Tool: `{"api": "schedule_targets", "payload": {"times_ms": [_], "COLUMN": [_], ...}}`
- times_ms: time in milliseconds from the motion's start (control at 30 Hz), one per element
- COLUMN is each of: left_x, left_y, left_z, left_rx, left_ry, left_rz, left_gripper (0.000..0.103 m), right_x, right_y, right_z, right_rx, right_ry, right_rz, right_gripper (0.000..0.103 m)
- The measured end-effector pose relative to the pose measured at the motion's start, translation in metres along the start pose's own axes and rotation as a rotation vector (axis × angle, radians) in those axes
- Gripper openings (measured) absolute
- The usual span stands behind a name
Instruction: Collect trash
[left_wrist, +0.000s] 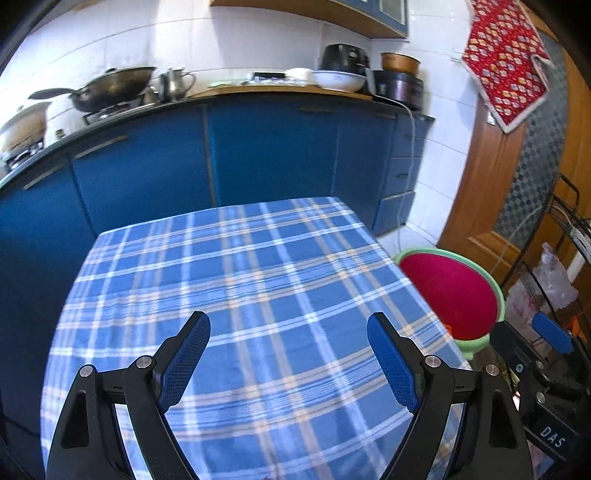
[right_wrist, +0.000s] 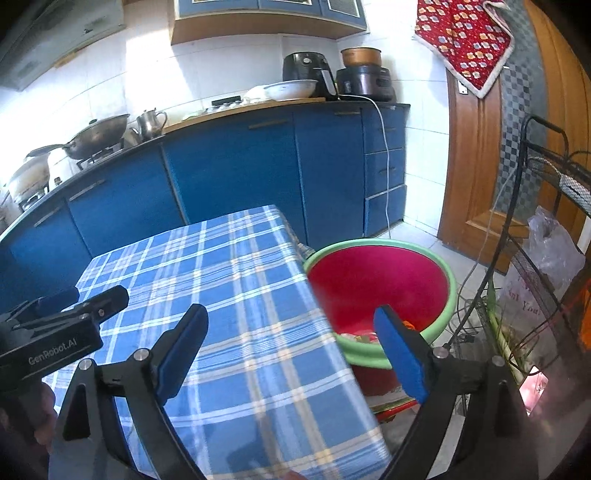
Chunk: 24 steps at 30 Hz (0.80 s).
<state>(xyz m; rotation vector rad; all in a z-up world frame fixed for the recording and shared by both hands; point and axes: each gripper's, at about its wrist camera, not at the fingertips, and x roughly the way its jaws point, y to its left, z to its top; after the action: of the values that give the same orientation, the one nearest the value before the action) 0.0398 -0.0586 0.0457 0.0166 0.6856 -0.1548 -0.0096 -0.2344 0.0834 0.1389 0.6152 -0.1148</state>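
While our left gripper (left_wrist: 288, 360) and right gripper (right_wrist: 291, 354) both gape wide with nothing between their fingers, we see one red basin (right_wrist: 373, 280) with a green rim on the floor just off the table's (right_wrist: 221, 280) right edge. Some trash (right_wrist: 360, 336) lies in its bottom, partly hidden. We count two grippers, one basin.

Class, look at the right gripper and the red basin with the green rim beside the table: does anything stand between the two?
Nothing visible does. The right gripper is open and empty, above the table's right edge. The red basin sits lower, just past that edge, with scraps in its bottom. Only the tablecloth's edge lies near the path.
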Motion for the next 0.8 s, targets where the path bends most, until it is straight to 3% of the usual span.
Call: {"api": "schedule_targets", "payload": {"times_ms": [800], "left_x": [-0.028], "left_y": [0.03], "left_z": [-0.012], "left_rx": [-0.078], "left_ry": [-0.016], "left_rz": [0.025], "left_gripper": [0.088], "right_x": [-0.029], "right_y": [0.03], "right_z": [-0.004], "right_rx": [-0.061], "right_ry": [-0.018], "right_rz": [0.017], "right_gripper": [0.092]}}
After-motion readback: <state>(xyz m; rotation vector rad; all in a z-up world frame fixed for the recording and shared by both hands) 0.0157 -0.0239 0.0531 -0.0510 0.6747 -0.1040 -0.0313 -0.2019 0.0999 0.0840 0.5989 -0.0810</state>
